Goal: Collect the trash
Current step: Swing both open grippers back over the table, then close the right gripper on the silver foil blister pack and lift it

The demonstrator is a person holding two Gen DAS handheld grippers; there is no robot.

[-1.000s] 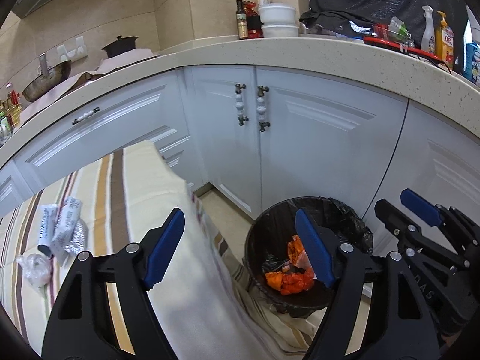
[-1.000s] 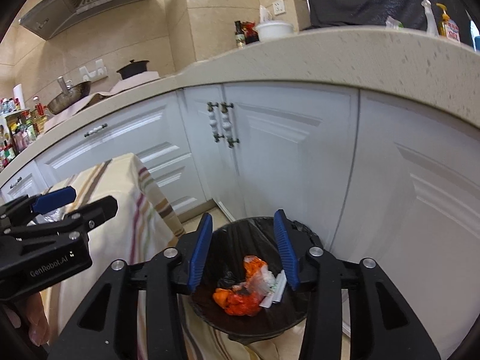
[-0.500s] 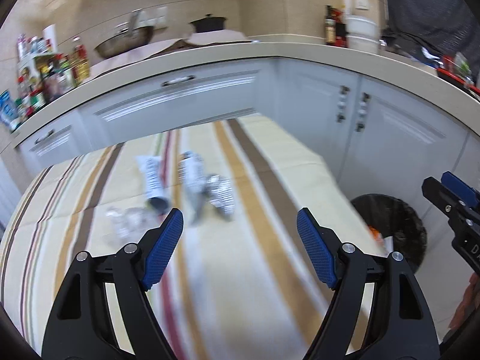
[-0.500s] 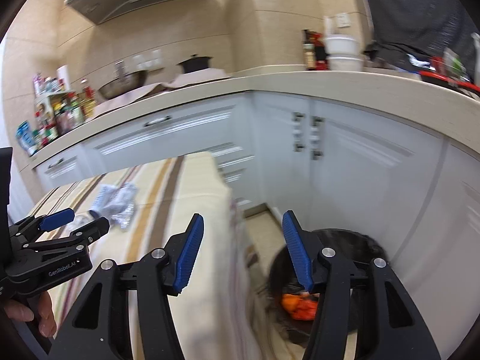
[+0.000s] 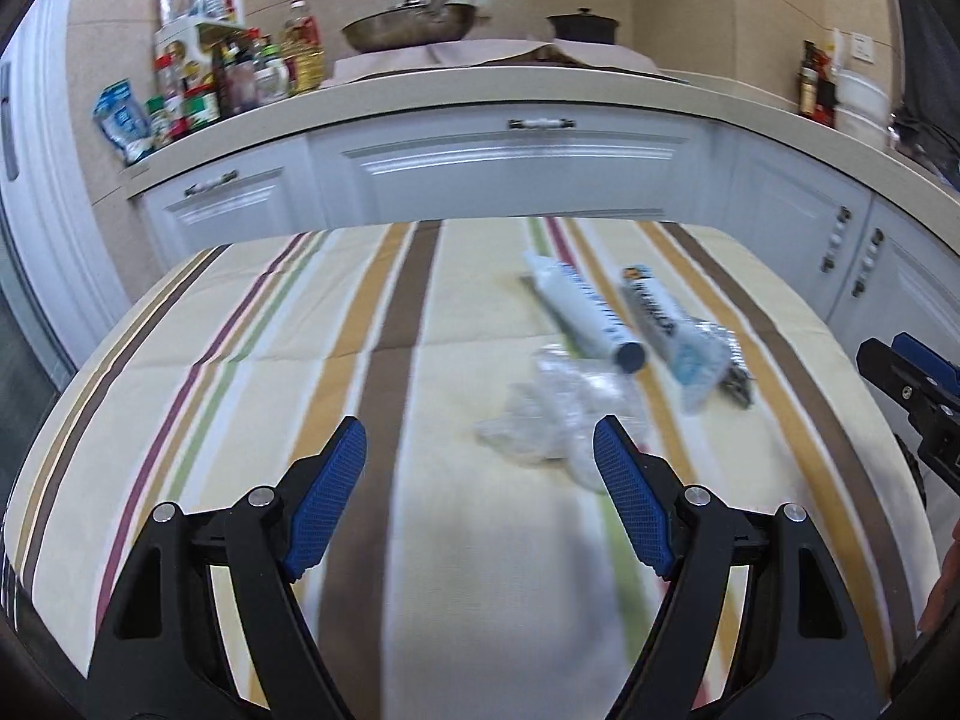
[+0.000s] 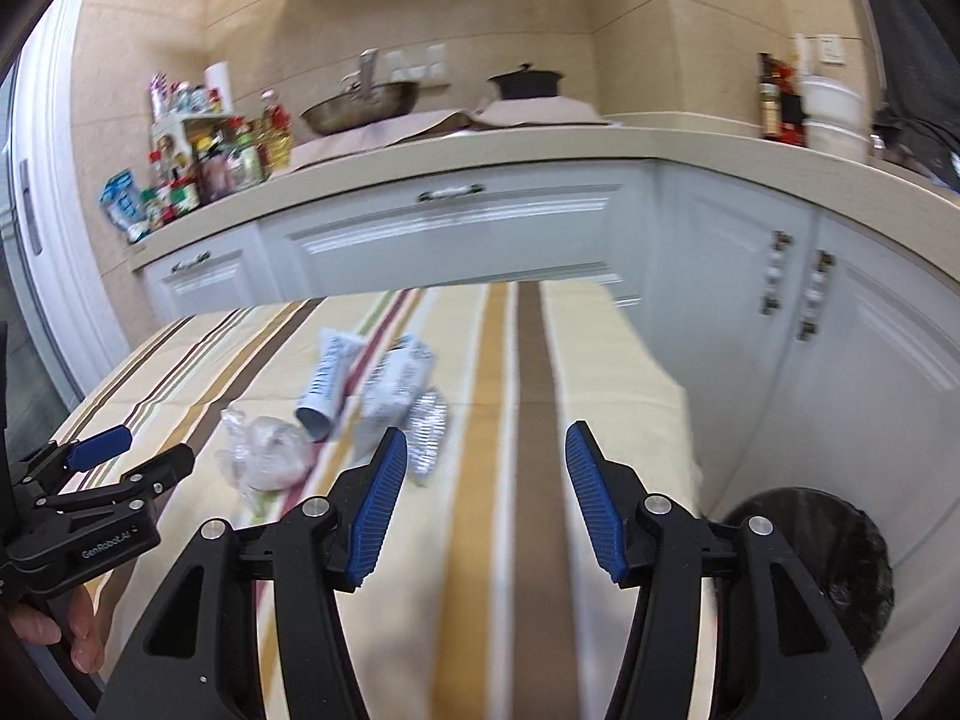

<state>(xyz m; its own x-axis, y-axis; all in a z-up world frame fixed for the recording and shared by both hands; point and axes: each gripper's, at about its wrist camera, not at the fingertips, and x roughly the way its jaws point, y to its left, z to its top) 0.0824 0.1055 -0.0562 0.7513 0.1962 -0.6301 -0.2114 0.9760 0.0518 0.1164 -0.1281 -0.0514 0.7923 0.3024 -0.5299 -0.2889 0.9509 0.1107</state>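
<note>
On the striped tablecloth [image 5: 372, 360] lie a crumpled clear plastic bag [image 5: 558, 414], a white tube with a dark cap [image 5: 582, 315], a white-and-blue packet [image 5: 666, 324] and a crumpled foil wrapper [image 5: 729, 354]. My left gripper [image 5: 480, 492] is open and empty, just short of the plastic bag. My right gripper [image 6: 480, 498] is open and empty over the cloth, right of the foil wrapper [image 6: 429, 426], the packet [image 6: 396, 390], the tube [image 6: 327, 384] and the bag [image 6: 264, 450]. The black-lined trash bin [image 6: 840, 546] stands on the floor at the right.
White cabinets [image 5: 510, 174] and a beige counter [image 5: 480, 99] run behind the table and round to the right. Bottles and jars [image 5: 222, 90], a wok [image 5: 411, 30] and a black pot [image 5: 582, 27] stand on the counter. The table's right edge [image 6: 672, 396] drops off near the bin.
Both grippers have swung left, away from the trash bin, and now face the table. The trash on the cloth is nearer and more central. Both grippers stay open.
</note>
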